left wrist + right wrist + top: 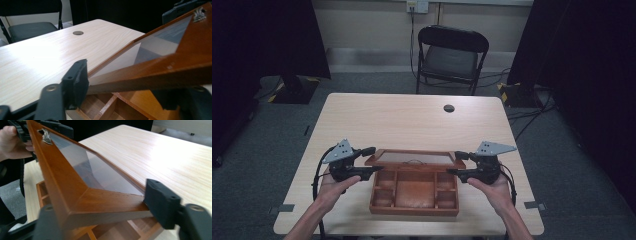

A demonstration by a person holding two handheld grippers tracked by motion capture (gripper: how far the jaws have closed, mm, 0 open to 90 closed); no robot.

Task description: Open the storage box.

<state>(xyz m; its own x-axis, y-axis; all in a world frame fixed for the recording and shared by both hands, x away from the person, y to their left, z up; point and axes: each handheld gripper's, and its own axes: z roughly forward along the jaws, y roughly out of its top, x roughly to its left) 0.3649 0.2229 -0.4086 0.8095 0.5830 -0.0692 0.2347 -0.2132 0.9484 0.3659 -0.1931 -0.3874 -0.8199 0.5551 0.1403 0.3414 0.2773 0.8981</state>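
Note:
A brown wooden box (414,207) with several compartments sits at the table's near edge, and its glass-paned lid (414,152) is tilted up off the box. My left gripper (374,160) clamps the lid's left corner, with one pad (75,81) against the frame's far edge. My right gripper (454,163) clamps the right corner, its pad (161,205) pressed to the frame. Through the left gripper view the lid (160,67) runs away toward a small metal clasp (199,13). In the right gripper view the lid (82,202) crosses the jaws, with the compartments underneath.
The light wooden table (412,120) has a round cable hole (449,108) toward its far side. A black folding chair (451,55) stands beyond the table. Dark curtains hang on both sides, and cables lie on the grey floor at the right.

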